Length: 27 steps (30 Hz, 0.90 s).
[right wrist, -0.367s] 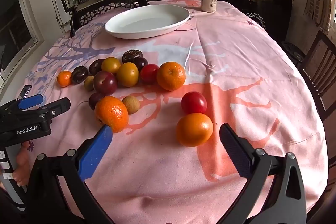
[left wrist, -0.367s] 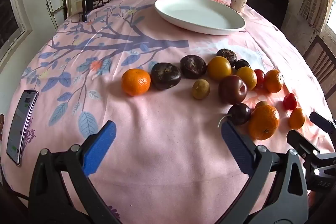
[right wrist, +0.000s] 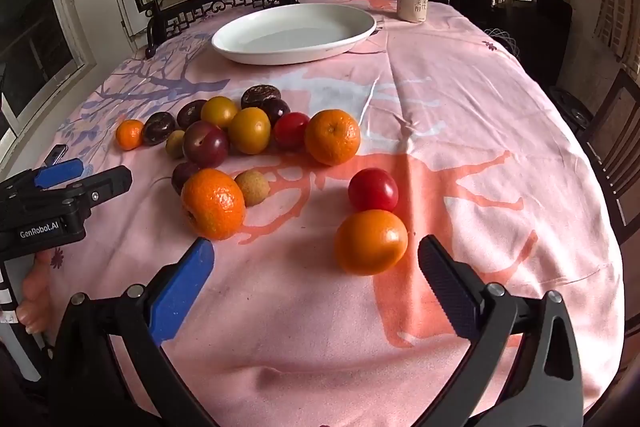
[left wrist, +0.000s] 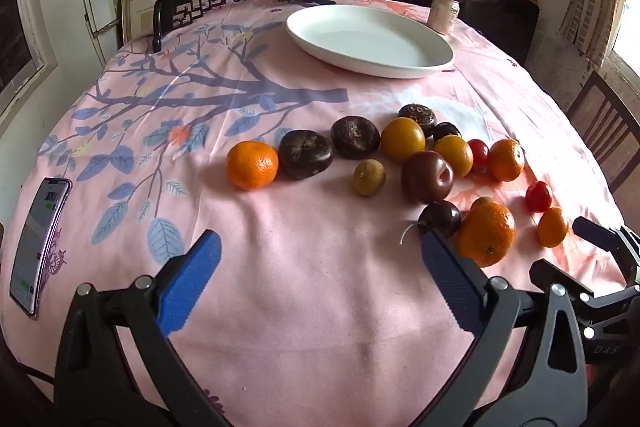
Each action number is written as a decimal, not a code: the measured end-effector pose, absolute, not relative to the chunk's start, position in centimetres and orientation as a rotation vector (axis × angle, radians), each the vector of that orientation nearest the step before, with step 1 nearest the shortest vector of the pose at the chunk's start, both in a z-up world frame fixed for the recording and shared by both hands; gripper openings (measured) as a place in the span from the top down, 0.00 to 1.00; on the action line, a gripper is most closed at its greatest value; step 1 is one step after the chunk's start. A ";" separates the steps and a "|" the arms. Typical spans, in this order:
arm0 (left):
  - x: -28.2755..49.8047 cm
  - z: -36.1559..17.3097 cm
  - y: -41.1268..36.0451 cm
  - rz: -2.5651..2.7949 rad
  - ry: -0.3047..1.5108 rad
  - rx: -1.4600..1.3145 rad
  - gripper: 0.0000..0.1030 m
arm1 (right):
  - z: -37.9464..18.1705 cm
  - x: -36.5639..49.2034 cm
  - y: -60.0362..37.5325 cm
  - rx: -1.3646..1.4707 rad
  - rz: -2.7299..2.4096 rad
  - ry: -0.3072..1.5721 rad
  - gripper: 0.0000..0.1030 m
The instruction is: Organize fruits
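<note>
Soft daylight fills both views, brightest at a blown-out window (left wrist: 628, 23) on the right edge of the left wrist view. The white platter (right wrist: 294, 35) shows mild glare, and the fruits (right wrist: 370, 241) cast short, soft shadows toward the camera on the pink cloth of the desk (left wrist: 304, 291). The room behind is dim. Fisheye distortion bends the edges, with dark vignetted corners. Focus seems fairly sharp mid-frame, perhaps softer at the rim.

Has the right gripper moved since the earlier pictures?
Yes, slightly. In its own view the orange now sits nearer the right gripper, so it has eased forward toward that fruit.
</note>
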<state>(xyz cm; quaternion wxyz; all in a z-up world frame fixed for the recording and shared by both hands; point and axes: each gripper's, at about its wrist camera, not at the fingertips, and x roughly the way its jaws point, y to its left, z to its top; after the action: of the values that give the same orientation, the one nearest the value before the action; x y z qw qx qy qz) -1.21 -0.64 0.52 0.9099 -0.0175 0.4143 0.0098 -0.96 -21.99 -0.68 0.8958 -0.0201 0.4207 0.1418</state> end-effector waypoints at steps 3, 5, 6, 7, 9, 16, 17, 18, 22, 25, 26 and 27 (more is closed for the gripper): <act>-1.4 0.4 -0.5 0.004 0.859 -0.036 0.02 | -0.8 -1.2 -22.6 -0.017 0.299 0.875 0.01; -1.3 0.2 -0.2 0.001 0.867 -0.046 0.02 | -0.9 -1.2 -22.6 -0.021 0.294 0.878 0.01; -1.2 0.2 0.0 0.003 0.871 -0.049 0.02 | -1.2 -1.2 -22.5 -0.016 0.292 0.886 0.01; -1.0 0.1 0.2 0.005 0.873 -0.050 0.02 | -1.3 -1.0 -22.6 -0.005 0.297 0.901 0.01; -0.7 -0.1 0.3 0.007 0.878 -0.048 0.02 | -1.6 -1.0 -22.5 0.015 0.318 0.925 0.01; 0.1 -0.7 0.4 0.024 0.911 -0.039 0.02 | -1.6 -0.9 -22.2 -0.025 0.328 0.930 0.01; 0.2 -0.7 0.4 0.026 0.920 -0.038 0.02 | -1.6 -0.8 -22.2 -0.027 0.332 0.933 0.01; 0.3 -0.8 0.5 0.029 0.926 -0.037 0.02 | -1.6 -0.8 -22.1 -0.027 0.336 0.936 0.01; 0.4 -0.8 0.6 0.034 0.928 -0.039 0.02 | -1.5 -0.4 -22.0 -0.046 0.324 0.939 0.01; 0.4 -0.7 0.7 0.041 0.925 -0.034 0.02 | -1.7 -0.2 -21.8 -0.055 0.336 0.954 0.01; 0.4 -0.7 0.7 0.043 0.925 -0.037 0.02 | -1.7 -0.2 -21.7 -0.060 0.337 0.955 0.01; 0.5 -0.8 0.8 0.046 0.925 -0.041 0.02 | -1.7 -0.2 -21.6 -0.062 0.336 0.954 0.01</act>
<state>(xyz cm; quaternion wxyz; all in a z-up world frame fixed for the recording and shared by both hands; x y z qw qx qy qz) 0.46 0.80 -0.77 0.8945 -0.0196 0.4460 0.0219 -0.18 -21.60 -1.74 0.8744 -0.0297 0.4568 0.1607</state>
